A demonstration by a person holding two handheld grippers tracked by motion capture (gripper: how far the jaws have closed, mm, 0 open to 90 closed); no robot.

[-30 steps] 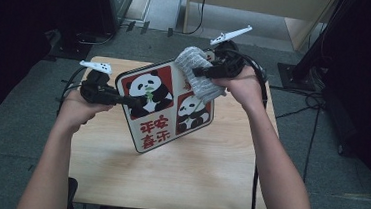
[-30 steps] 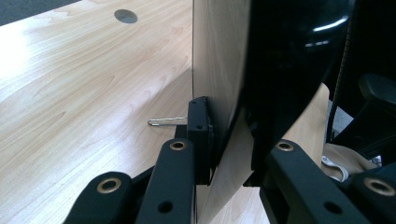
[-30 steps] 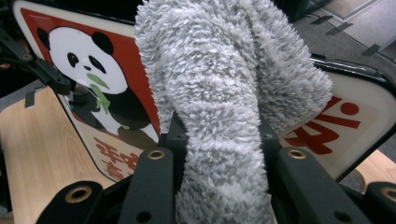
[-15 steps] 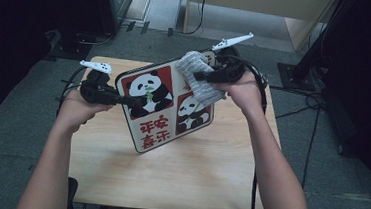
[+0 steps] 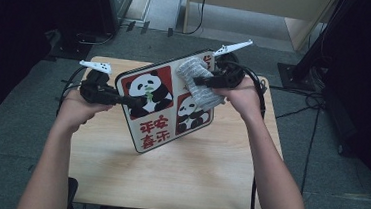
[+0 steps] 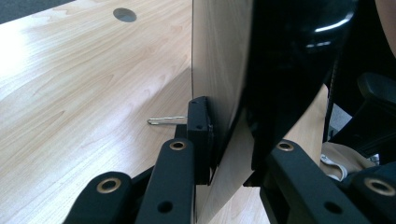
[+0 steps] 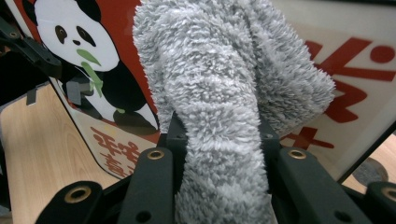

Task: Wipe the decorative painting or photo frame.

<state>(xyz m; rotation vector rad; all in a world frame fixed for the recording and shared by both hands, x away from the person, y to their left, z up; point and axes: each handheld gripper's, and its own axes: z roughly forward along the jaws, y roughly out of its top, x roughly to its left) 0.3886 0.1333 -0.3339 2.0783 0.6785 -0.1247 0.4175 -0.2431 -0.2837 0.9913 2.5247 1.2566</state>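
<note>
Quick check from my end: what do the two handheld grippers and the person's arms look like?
Both the left gripper and the right gripper are black, each topped by a white three-cornered plate and trailing a black cable. Their jaws carry brass-ringed holes. The forearms are bare, no sleeves visible.

Board point(image 5: 156, 127): cream ground, red panels, black-and-white pandas with green bamboo, red characters. Cloth point(image 5: 200, 83): fluffy grey-and-white fleck. Desk point(image 5: 177, 179): pale wood grain. Grippers: black.

Left claw point(image 5: 134, 101) and right claw point(image 5: 199, 80) both clamped, forearms extended.
</note>
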